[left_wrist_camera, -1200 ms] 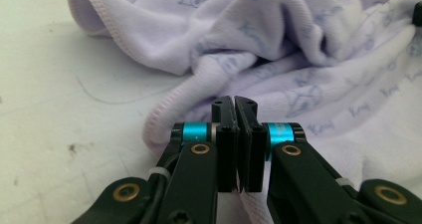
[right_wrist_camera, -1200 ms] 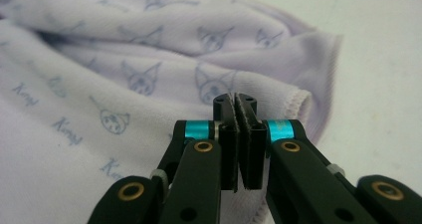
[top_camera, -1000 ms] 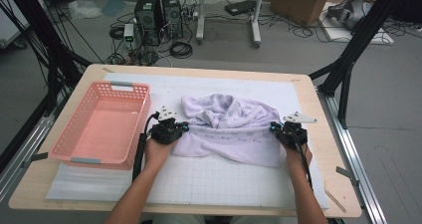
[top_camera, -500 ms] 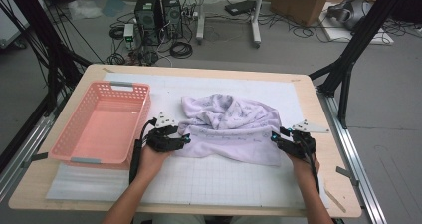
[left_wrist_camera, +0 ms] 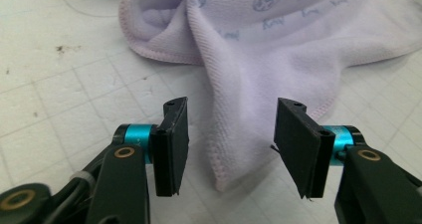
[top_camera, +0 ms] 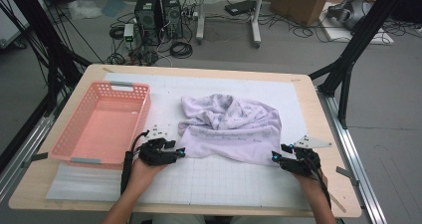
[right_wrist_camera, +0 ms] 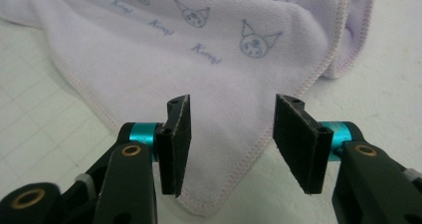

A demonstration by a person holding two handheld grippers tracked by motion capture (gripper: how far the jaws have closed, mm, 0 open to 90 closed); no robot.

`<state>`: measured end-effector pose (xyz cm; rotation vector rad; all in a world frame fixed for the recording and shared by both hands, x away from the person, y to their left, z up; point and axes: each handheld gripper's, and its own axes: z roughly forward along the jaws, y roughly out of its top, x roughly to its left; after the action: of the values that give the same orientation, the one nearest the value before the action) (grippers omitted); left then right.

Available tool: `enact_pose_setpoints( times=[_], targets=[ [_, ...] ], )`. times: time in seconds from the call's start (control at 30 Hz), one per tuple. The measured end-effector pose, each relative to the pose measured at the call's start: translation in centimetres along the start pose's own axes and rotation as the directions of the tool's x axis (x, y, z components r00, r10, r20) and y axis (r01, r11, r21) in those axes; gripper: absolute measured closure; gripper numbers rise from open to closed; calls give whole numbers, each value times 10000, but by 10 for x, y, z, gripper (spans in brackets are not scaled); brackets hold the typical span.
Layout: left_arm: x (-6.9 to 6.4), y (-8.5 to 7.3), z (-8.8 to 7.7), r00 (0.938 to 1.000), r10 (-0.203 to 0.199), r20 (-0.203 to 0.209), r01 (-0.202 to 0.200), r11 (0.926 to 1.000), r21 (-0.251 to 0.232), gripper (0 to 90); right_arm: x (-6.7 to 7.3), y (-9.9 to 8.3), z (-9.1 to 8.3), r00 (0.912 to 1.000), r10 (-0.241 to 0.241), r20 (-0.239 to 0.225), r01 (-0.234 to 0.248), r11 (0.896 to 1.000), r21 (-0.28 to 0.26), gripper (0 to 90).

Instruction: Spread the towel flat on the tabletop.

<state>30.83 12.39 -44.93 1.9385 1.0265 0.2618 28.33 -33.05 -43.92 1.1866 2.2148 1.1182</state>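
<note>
Left gripper point(top_camera: 180, 151): jaws stand apart and have just been closing a little after opening; a corner of the lilac terry towel with printed cartoon faces point(top_camera: 233, 127) lies between them on the mat, and the pads do not press it. Right gripper point(top_camera: 276, 157): jaws likewise apart, just been opening; the towel's other near corner lies flat between them, unpinched.

In the left gripper view the towel corner point(left_wrist_camera: 239, 134) folds down to a narrow tip between the black pads. In the right gripper view the hemmed corner point(right_wrist_camera: 224, 134) points toward the camera, print side up.

Towel position — centre of the tabletop, near edge pulled roughly straight between the two grippers, far half bunched in loose folds. Each gripper sits just beside its corner, at the towel's left and right ends.

Surface — white gridded mat point(top_camera: 209, 181) covering most of the pale wooden tabletop point(top_camera: 326, 134); small dark specks on the mat in the left gripper view. Pink perforated plastic basket point(top_camera: 99, 127) with grey handles stands on the left part of the mat, near the left gripper but apart from the towel.

Room: grey floor beyond the tabletop, two black computer towers point(top_camera: 159, 12) with tangled cables, a cardboard box point(top_camera: 303, 2) at the back, black frame struts point(top_camera: 358, 45) at the right.
</note>
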Motion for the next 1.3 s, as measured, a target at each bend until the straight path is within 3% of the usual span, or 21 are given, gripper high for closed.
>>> enact_pose_setpoints(
  times=[0.1, 0.2, 0.3, 0.43, 0.53, 0.6, 0.8, 1.07, 1.3],
  targets=[
    [-2, -1, 3, 9994, 248, -242, -245, 9996, 124, 492, 4, -2, 4, 9997, -212, 100, 207, 9990, 407, 487],
    [-6, -1, 4, 9960, 675, -590, -664, 9976, 210, 529, 9, -4, 8, 9954, -950, 90, 941, 9925, 780, 508],
    [-8, -1, 4, 9908, 945, -972, -925, 9954, 252, 619, 7, -5, 8, 9967, -816, -8, 814, 9941, 723, 509],
    [-8, -2, 3, 9902, 1160, -773, -1141, 9930, 291, 805, 7, -6, 8, 9972, -752, 54, 746, 9947, 714, 543],
    [-11, -2, 4, 9874, 1335, -852, -1312, 9909, 312, 845, 7, -5, 8, 9977, -677, 104, 667, 9951, 728, 580],
    [-9, -2, 3, 9895, 1230, -753, -1211, 9922, 295, 846, 8, -5, 8, 9970, -767, 117, 756, 9943, 745, 633],
    [-7, -2, 2, 9947, 877, -533, -871, 9961, 137, 849, 10, -4, 9, 9963, -693, -508, 731, 9944, 767, 857],
    [-8, -9, -8, 9988, 420, -238, -423, 9990, -120, 850, 11, -8, 3, 9982, -297, -521, 336, 9965, 761, 870],
    [-19, -17, -24, 9995, 267, -191, -275, 9988, -403, 850, 18, -17, -10, 9984, -214, -522, 258, 9961, 845, 870]
  ],
)
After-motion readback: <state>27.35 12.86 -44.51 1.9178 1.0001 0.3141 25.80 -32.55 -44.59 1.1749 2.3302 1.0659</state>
